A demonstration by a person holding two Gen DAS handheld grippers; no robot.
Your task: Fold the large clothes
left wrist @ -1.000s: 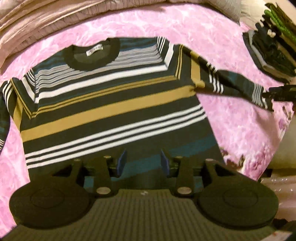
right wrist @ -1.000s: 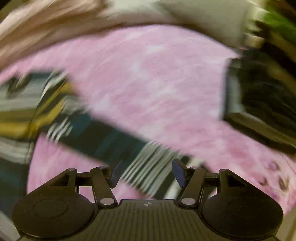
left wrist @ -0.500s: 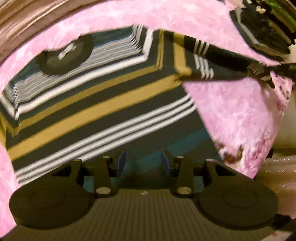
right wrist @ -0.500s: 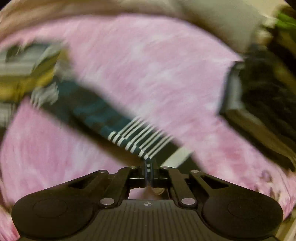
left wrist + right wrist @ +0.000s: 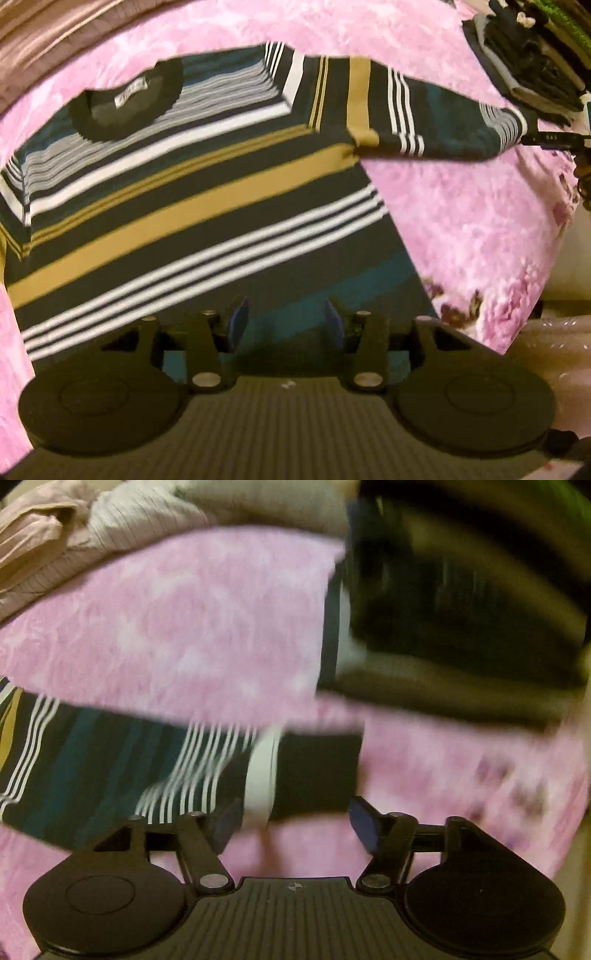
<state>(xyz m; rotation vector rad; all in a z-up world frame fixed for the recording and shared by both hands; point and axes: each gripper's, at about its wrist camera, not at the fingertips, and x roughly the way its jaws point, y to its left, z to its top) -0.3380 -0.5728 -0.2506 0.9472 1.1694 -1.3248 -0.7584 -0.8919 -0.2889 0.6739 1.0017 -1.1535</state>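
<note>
A sweater (image 5: 207, 206) striped in dark, teal, ochre and white lies flat on a pink bedspread (image 5: 461, 221), collar far from me. My left gripper (image 5: 286, 317) hovers over its hem; its jaws are opening and the pads press on nothing. The right sleeve (image 5: 443, 125) stretches out to the right. In the right wrist view the same sleeve (image 5: 110, 757) ends in a black cuff (image 5: 317, 771) just ahead of my right gripper (image 5: 295, 819). Its jaws are opening and the cuff lies free of the pads.
A stack of folded dark clothes (image 5: 532, 62) sits at the far right of the bed, close behind the cuff (image 5: 461, 609). Beige bedding (image 5: 55, 546) is bunched along the far edge. The bed's edge drops away at the lower right (image 5: 554, 332).
Half a second ago the right gripper was shut on the cuff; now its jaws stand apart and the sleeve lies stretched out sideways. The left gripper drifted a little over the hem.
</note>
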